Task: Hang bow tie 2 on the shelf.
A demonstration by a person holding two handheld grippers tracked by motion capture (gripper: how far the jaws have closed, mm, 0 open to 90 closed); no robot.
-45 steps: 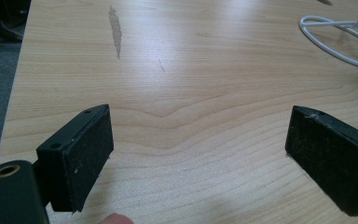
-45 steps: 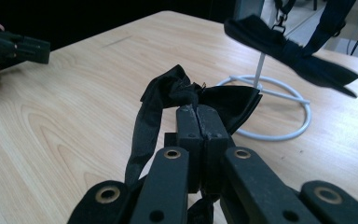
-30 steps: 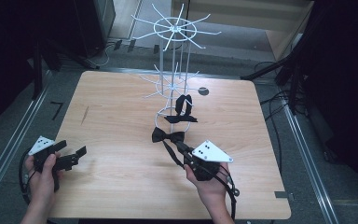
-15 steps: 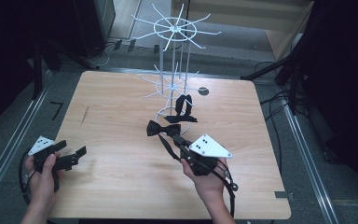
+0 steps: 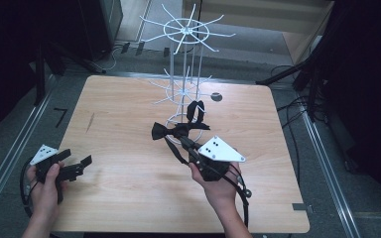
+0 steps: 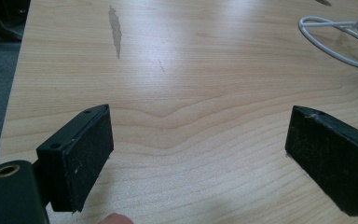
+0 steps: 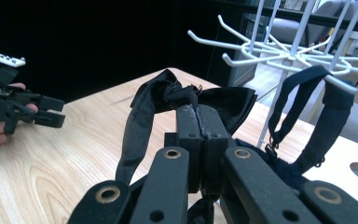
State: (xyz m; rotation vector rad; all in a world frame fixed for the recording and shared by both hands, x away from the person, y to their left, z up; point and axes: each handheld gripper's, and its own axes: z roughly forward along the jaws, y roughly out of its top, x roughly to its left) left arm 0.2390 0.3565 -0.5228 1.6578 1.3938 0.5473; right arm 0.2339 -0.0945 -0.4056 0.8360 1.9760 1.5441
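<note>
**Right gripper lifts a black bow tie**

From above, we see the right gripper [image 5: 191, 147] clamped on the bow tie [image 5: 171, 131] above the table [image 5: 129, 198], beside the white rack [image 5: 186, 94]. Our left gripper [image 6: 198, 154] gapes empty. In the right gripper view, the pads pinch the bow tie's [image 7: 186, 100] knot. No writing shows.

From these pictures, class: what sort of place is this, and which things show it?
Probably a lab or workshop test bench: a plain wooden table, a white wire rack, loose cables on the floor, and a hand-held right gripper clamping a black bow tie.
</note>
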